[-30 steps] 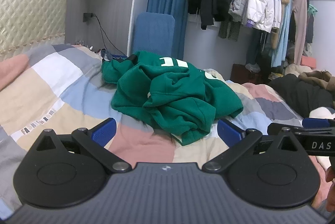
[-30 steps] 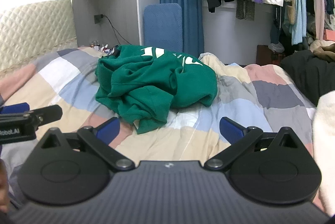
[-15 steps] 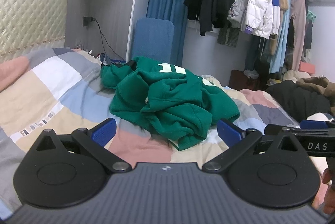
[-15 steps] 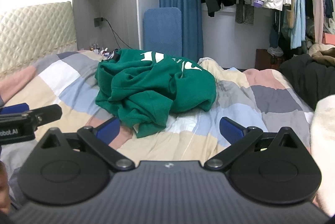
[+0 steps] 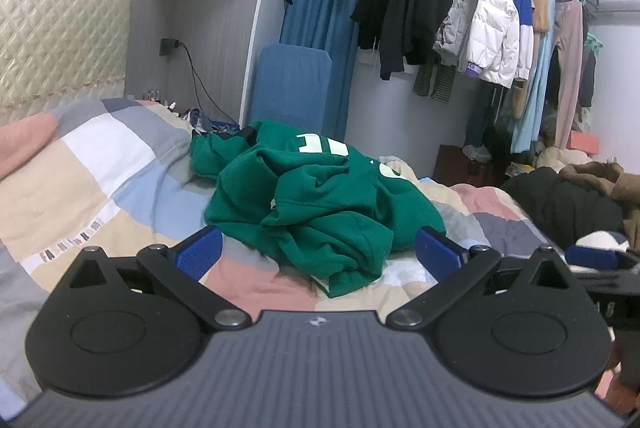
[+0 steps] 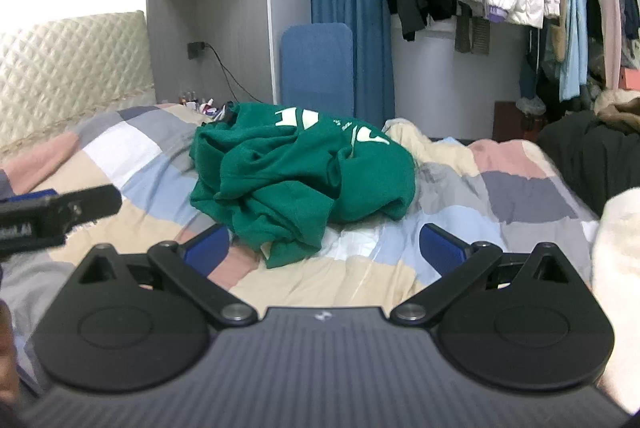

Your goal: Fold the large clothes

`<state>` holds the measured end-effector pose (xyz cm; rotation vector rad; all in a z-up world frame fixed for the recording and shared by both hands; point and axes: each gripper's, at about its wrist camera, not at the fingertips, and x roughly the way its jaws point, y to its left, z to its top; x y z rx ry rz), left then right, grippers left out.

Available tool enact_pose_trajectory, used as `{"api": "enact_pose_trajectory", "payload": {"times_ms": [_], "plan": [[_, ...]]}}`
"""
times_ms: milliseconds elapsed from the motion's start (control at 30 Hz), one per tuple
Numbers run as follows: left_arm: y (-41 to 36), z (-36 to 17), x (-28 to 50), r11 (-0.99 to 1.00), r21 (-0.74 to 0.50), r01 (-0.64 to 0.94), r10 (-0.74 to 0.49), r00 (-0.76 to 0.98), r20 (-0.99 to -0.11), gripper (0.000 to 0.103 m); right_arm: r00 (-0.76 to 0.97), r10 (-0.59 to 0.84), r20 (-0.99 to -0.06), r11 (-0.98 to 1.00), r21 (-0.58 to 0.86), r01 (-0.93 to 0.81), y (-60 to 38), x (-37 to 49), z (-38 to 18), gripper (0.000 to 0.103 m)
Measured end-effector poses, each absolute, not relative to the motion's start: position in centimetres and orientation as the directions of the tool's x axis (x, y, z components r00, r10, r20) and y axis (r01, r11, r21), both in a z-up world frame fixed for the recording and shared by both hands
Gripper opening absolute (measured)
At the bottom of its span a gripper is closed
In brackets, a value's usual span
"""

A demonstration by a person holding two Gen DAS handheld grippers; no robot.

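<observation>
A crumpled green sweatshirt (image 5: 316,203) with white print lies in a heap on the patchwork quilt (image 5: 80,187); the right wrist view has the same sweatshirt (image 6: 304,183) mid-bed. My left gripper (image 5: 318,254) is open, its blue pads wide apart just short of the heap's near edge, holding nothing. My right gripper (image 6: 326,248) is also open and empty, a little in front of the heap's near corner. Each view catches the other gripper at its side edge.
The quilt (image 6: 500,195) covers the whole bed. A padded headboard (image 5: 52,39) stands at left. A blue board (image 5: 292,87) leans by the curtain. Hanging coats (image 5: 480,19) fill a rail at back right. Dark and brown clothes (image 5: 568,199) are piled at right.
Both grippers have drifted slightly forward toward the sweatshirt and tilted up a little. The sweatshirt has not moved, and both jaws stay open.
</observation>
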<state>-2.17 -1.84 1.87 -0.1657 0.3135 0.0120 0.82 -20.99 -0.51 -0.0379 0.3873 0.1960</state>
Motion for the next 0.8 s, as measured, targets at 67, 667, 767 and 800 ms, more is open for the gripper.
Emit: {"api": "enact_pose_trajectory", "payload": {"times_ms": [67,667,767,800], "plan": [[-2.0,2.0,-2.2,0.984,-0.176,-0.038,-0.019,0.950,-0.312,0.103,0.906,0.186,-0.379,0.980,0.008,-0.198,-21.3,0.5,-0.6,0.103],[-2.2,0.4,2.2,0.982,-0.173,-0.075,0.003,0.925,-0.380,0.103,0.876,0.237,-0.420,0.971,0.110,-0.210,-23.0,2.7,-2.3,0.103],[-2.2,0.0,3.8,0.983,-0.166,-0.073,0.004,0.924,-0.383,0.103,0.867,0.243,-0.435,0.970,0.140,-0.201,-23.3,4.0,-2.6,0.103],[-2.2,-0.1,4.4,0.984,-0.165,-0.073,0.003,0.922,-0.387,0.103,0.865,0.242,-0.440,0.969,0.151,-0.195,-23.3,4.5,-2.7,0.103]]}}
